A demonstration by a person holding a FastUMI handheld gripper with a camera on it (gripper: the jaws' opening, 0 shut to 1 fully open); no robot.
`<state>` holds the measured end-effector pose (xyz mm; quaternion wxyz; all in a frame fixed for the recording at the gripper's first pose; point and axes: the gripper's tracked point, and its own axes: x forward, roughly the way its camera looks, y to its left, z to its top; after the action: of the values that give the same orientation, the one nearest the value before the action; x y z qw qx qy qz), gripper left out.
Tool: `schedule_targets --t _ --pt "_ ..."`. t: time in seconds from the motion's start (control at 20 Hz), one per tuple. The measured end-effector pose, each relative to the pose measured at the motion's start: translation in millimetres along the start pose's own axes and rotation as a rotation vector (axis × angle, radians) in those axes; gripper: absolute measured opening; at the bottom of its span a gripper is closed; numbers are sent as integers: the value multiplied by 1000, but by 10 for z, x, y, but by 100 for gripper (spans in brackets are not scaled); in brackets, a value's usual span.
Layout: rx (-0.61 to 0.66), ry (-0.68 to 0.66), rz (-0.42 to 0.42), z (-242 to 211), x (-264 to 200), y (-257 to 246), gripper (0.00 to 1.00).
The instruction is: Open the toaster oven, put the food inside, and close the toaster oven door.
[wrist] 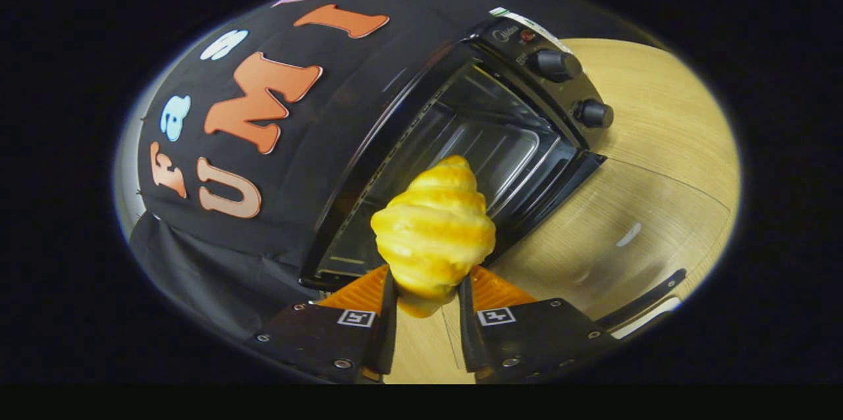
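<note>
A glossy golden croissant (435, 229) is clamped between the gripper (427, 288) fingers; the black toaster oven (461, 143), glass door (612, 229) lowered open, is seen beyond at twelve o'clock.

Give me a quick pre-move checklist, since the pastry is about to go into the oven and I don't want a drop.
1. Gripper shut on the golden croissant: ok.
2. Glass door of the black toaster oven folded down open: ok.
3. Cavity ahead of the croissant free of other food: ok.
4. Croissant lined up with the opening: ok, just ahead.
5. Metal tray seated inside: cannot tell.
</note>
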<state>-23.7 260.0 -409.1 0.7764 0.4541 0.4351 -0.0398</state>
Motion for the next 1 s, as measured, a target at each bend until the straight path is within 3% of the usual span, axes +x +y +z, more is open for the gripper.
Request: schedule_targets --t 0.85,1.0 --pt "55 -9 -10 292 461 92 42" --pt "19 -18 -14 265 447 117 49"
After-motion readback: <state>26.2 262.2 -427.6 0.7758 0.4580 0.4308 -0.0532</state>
